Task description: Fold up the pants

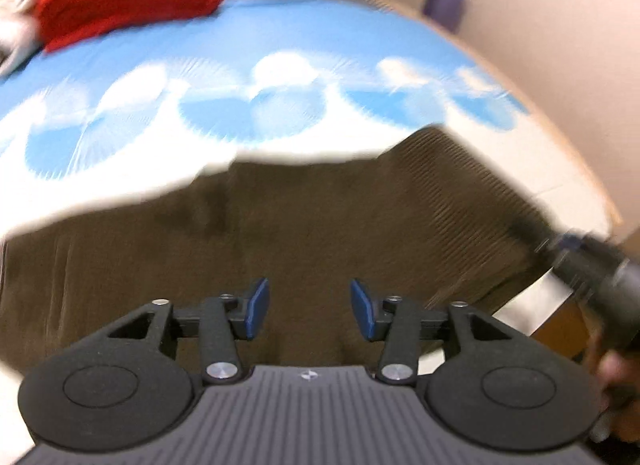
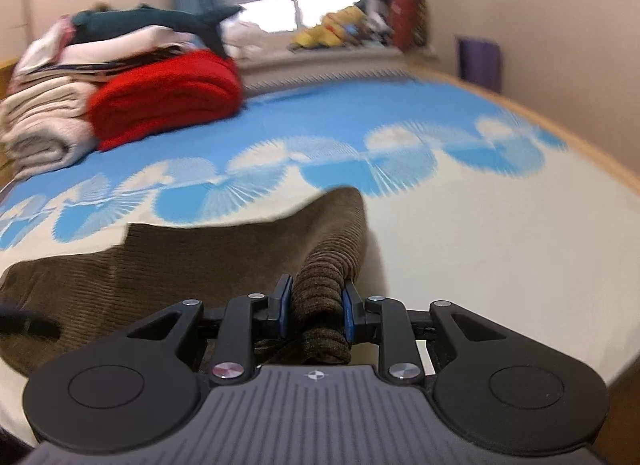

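Brown corduroy pants (image 1: 280,233) lie spread on the blue-and-white bed sheet (image 1: 280,45). My left gripper (image 1: 309,311) is open and empty, hovering just above the pants' near part. My right gripper (image 2: 316,307) is shut on a bunched edge of the pants (image 2: 224,265) at their right side, lifting it slightly. In the left wrist view the right gripper (image 1: 592,265) shows as a dark blurred shape at the pants' right edge.
A folded red blanket (image 2: 168,97) and a stack of pale linens (image 2: 44,121) sit at the bed's far left. A window sill with toys (image 2: 344,33) lies beyond. A purple bin (image 2: 478,61) stands by the right wall. The bed's wooden edge (image 2: 580,141) runs along the right.
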`<state>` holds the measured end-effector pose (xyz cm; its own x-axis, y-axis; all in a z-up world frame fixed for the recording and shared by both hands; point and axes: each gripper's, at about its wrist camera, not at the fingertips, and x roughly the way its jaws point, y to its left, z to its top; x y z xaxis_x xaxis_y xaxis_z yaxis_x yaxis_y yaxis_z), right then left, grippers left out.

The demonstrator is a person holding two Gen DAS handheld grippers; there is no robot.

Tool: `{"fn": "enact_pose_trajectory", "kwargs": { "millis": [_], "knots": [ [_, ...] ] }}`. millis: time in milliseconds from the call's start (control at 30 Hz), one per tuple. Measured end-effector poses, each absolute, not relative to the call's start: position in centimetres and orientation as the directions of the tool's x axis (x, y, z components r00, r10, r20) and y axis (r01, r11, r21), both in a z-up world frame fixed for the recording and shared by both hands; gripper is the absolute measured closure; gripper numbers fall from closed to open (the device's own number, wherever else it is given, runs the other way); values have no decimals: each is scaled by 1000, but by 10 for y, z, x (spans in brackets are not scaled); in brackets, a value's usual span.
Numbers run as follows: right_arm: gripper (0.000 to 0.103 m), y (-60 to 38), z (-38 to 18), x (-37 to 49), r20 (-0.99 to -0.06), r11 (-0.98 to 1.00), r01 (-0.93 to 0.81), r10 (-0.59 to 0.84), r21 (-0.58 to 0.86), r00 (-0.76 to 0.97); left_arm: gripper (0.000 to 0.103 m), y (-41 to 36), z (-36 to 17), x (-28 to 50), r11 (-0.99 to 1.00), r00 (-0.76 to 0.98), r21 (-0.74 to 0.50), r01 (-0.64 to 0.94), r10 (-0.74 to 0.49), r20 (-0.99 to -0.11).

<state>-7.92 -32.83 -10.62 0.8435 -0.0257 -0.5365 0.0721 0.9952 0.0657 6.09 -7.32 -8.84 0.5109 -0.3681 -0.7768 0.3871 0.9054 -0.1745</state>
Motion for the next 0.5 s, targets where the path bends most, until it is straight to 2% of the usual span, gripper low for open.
{"fn": "enact_pose_trajectory", "kwargs": {
  "millis": [33, 100, 200, 333, 433, 500],
  "knots": [
    [78, -321, -103, -80, -520, 998, 40, -14, 39, 854, 38, -78, -77, 66, 886, 506, -203, 417, -412, -758],
    [78, -304, -98, -85, -490, 998, -36, 11, -42, 871, 28, -87, -57, 79, 834, 475, -267, 484, -506, -720],
    [78, -276, -93, -93, -452, 975, -154, 67, -159, 890, 18, -102, -43, 96, 753, 416, -352, 556, -619, -666],
    [78, -245, -92, -101, -432, 924, -282, 151, -258, 889, 17, -119, -58, 114, 721, 390, -392, 571, -659, -643],
    [78, -224, -95, -105, -426, 872, -358, 199, -333, 882, 18, -126, -77, 128, 742, 353, -438, 507, -642, -680],
    [78, -213, -96, -107, -430, 848, -391, 223, -357, 875, 18, -134, -80, 135, 758, 360, -417, 501, -621, -697]
  ]
}}
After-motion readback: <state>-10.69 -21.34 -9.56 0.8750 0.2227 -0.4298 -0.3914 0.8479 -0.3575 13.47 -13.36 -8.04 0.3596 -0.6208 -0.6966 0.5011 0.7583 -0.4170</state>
